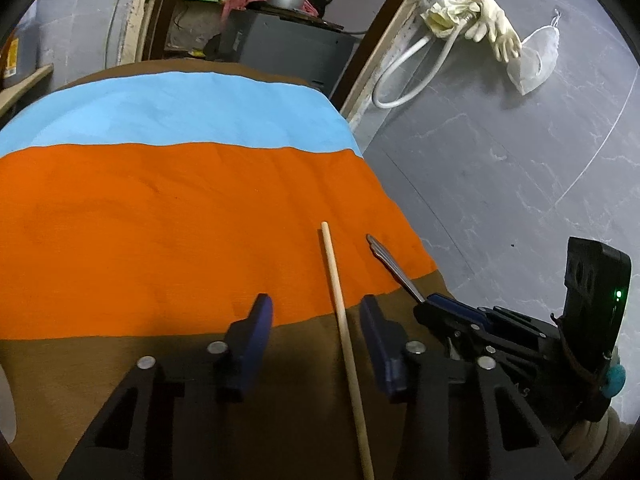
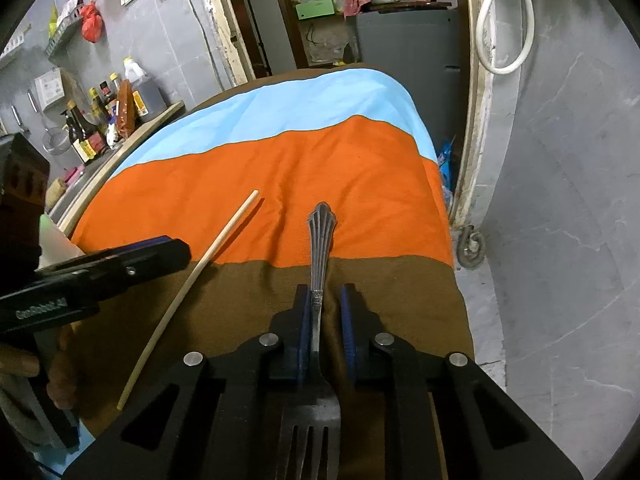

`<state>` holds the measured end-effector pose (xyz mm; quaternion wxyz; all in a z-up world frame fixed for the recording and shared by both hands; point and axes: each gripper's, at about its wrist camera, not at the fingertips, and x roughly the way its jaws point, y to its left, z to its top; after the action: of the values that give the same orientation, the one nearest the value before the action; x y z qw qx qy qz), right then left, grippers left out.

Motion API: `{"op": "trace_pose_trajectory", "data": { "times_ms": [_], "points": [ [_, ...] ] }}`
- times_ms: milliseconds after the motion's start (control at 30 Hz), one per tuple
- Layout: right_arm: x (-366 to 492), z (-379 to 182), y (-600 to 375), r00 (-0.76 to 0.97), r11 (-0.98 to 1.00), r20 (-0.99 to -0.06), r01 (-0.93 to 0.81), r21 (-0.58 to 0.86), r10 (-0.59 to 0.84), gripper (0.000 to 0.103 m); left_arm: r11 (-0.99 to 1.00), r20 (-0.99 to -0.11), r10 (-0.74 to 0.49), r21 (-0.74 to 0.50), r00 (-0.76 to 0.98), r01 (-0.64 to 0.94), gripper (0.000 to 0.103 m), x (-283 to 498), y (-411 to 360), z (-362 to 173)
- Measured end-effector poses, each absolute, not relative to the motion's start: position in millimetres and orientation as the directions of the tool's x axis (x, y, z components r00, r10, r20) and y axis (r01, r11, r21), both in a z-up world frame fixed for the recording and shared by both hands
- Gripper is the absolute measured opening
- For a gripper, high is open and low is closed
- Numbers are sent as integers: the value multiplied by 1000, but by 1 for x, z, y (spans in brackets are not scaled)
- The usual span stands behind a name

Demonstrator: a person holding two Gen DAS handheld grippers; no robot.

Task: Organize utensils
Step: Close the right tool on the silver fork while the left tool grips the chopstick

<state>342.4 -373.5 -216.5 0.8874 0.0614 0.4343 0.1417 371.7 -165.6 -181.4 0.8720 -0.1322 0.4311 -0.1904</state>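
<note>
- My left gripper point(image 1: 316, 316), black frame with blue pads, has its tongs spread apart and holding nothing; they hang low above the brown band of the striped blue, orange and brown cloth point(image 1: 160, 220).
- The thin pale wooden chopstick point(image 1: 344, 332) lies flat on that cloth, running between the left tongs and closer to the right-hand pad; I can't tell whether it touches that pad.
- My right gripper point(image 2: 326, 312) has the ornate silver metal fork point(image 2: 318, 272) between its blue pads: the left pad sits against the shaft, but there's a gap at the right pad, so I can't tell if it's truly clamped.
- The fork's fluted handle end points away over the orange stripe; its tines sit back under the gripper body.
- From the right wrist view, the chopstick point(image 2: 188, 292) lies well left of the fork, slanting across brown and orange.
- Fork and chopstick are apart, not touching.
</note>
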Motion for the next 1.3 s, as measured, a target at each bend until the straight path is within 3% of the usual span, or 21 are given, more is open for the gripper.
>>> {"op": "trace_pose_trajectory", "data": {
  "times_ms": [333, 767, 1300],
  "points": [
    [357, -219, -379, 507, 915, -764, -275, 294, 398, 14, 887, -754, -461, -367, 469, 280, 7, 383, -187, -186],
    [382, -229, -390, 405, 852, -752, -301, 428, 520, 14, 879, -801, -470, -384, 372, 283, 7, 400, -193, -187],
    [406, -238, -370, 288, 871, -824, -223, 438, 488, 12, 870, -823, -490, -443, 286, 214, 7, 405, -192, -190]
  ]
}}
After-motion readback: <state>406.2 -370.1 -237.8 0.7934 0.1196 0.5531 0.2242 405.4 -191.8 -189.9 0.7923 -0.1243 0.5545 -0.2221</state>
